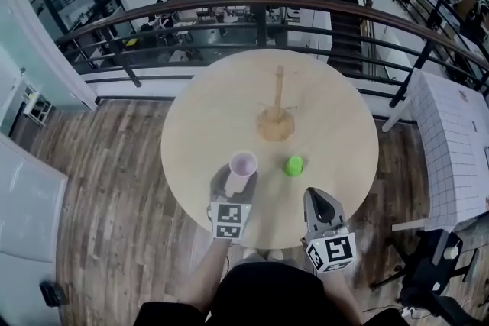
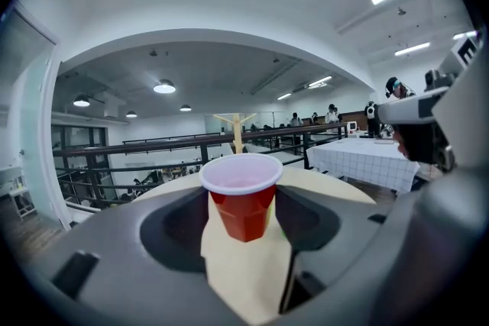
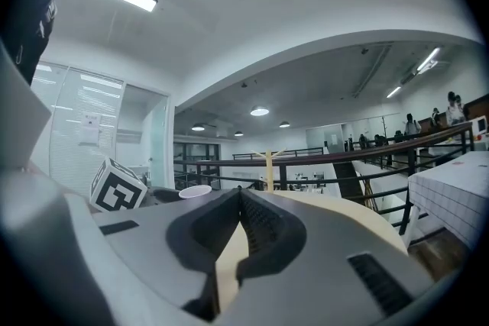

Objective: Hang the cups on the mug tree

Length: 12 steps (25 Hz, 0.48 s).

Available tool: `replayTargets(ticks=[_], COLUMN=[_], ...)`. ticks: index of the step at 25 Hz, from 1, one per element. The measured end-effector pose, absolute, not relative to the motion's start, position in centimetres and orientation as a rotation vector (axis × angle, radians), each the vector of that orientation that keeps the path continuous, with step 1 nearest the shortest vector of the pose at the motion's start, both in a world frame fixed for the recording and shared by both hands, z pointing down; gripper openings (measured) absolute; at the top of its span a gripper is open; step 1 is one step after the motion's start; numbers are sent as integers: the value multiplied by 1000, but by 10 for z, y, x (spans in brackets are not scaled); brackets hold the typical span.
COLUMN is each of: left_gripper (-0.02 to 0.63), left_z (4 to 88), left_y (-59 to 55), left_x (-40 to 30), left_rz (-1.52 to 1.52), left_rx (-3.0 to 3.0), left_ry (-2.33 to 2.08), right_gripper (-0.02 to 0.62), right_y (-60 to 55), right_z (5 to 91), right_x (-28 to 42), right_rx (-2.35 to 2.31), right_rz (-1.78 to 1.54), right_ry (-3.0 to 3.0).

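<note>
A red cup (image 1: 243, 164) with a white inside hangs over the near part of the round wooden table (image 1: 336, 111). My left gripper (image 1: 241, 178) is shut on the red cup (image 2: 243, 202), one jaw at each side, its base clear of the tabletop. A small green cup (image 1: 294, 166) stands on the table to the right of it. The wooden mug tree (image 1: 277, 107) rises bare at the table's middle, beyond both cups, and shows in both gripper views (image 2: 236, 130) (image 3: 269, 168). My right gripper (image 1: 313, 196) is shut and empty (image 3: 241, 198) at the table's near right edge.
A dark metal railing (image 1: 260, 8) curves round the far side of the table above a lower floor. A table with a white checked cloth (image 1: 451, 126) stands at the right. Black equipment on a stand (image 1: 435, 271) sits on the wooden floor at the near right.
</note>
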<state>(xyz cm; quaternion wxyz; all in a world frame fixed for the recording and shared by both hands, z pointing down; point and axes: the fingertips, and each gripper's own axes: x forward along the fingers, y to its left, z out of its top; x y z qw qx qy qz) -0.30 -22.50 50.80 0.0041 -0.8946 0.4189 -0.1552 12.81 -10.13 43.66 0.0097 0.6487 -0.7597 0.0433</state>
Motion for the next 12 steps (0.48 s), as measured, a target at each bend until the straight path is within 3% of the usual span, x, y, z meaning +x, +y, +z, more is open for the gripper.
replayTargets(ticks=[12], left_gripper=[278], left_z=[498], left_y=[-292], left_x=[-37], left_rz=[-720], left_rx=[-2598], left_ry=[1283], right_gripper=[9], right_y=[-101], right_z=[434], right_x=[137], right_rx=[2108], right_rz=[136], right_ry=[-2296])
